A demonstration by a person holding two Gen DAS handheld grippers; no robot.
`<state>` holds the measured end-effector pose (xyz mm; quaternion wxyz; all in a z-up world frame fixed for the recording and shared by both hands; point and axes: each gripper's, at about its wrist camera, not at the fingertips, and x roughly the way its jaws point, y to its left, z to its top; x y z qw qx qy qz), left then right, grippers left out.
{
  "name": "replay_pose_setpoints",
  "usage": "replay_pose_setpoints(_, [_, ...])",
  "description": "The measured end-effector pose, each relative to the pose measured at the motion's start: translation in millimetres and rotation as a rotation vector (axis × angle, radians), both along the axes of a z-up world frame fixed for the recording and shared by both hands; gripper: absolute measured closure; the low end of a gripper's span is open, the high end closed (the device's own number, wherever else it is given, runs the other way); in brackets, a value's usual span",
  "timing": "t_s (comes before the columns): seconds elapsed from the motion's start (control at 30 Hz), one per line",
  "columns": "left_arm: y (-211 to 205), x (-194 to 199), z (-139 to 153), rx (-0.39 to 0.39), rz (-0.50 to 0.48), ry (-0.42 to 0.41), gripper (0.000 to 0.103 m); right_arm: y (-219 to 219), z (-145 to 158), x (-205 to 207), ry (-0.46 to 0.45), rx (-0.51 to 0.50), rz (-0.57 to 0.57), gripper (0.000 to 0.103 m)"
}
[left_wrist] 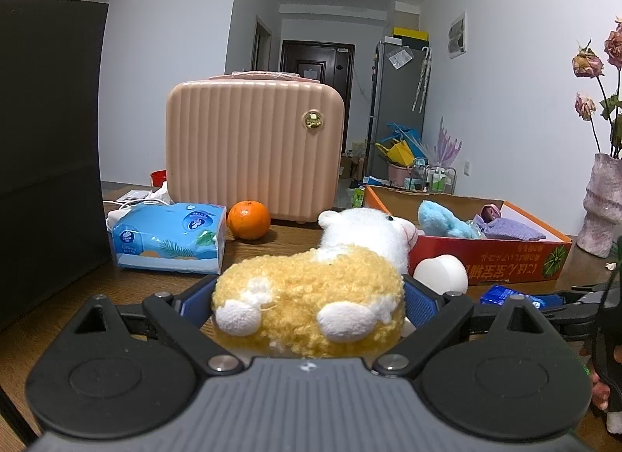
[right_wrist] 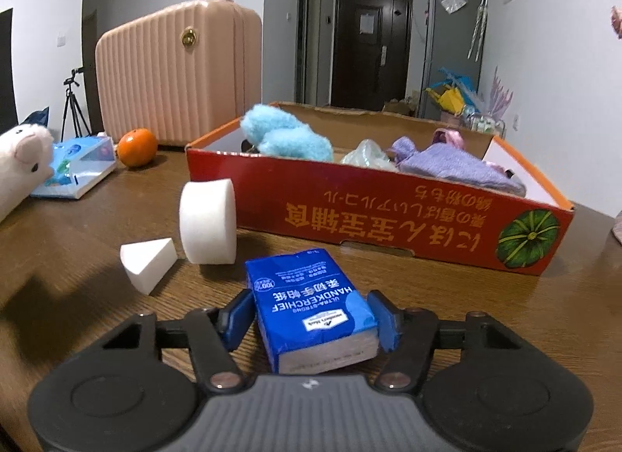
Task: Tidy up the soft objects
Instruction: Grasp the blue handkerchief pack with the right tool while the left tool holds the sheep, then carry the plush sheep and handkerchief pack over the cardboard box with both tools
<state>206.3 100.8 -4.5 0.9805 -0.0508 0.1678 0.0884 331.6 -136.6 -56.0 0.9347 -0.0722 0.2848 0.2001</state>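
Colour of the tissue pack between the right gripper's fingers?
Blue tissue pack with white lettering; clearest in right wrist view.

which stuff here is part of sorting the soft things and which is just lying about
Job: plush sheep, handkerchief pack, round sponge, wedge sponge, red box holding blue plush and purple cloth.
Lying about: orange, pink suitcase, vase.

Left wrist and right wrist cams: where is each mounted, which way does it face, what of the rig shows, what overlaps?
Left wrist: on the left gripper, looking forward, slightly down over the table; its blue pads press a yellow-and-white plush sheep; the right gripper's dark frame shows at the right edge.
Right wrist: on the right gripper, angled down at the table; a blue handkerchief pack lies between its blue pads, contact unclear.
Shared: red cardboard box, pink suitcase, orange, round white sponge, the sheep.
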Motion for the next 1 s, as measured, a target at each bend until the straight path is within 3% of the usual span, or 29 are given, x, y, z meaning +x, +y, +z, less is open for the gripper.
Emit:
replay_pose_setpoints(0.23, [-1, -2, 0, 0.003, 0.001, -0.009, 0.007, -11, 11, -22, -0.070, 0.040, -0.027, 0.043])
replay_pose_setpoints(0.37, [-1, -2, 1, 0.005, 0.003, -0.011, 0.007, -18, 16, -33, -0.099, 0.063, -0.038, 0.051])
replay_pose_setpoints(1.0, [-4, -2, 4, 0.001, 0.010, -0.023, 0.007, -34, 31, -58, -0.180, 0.107, -0.062, 0.052])
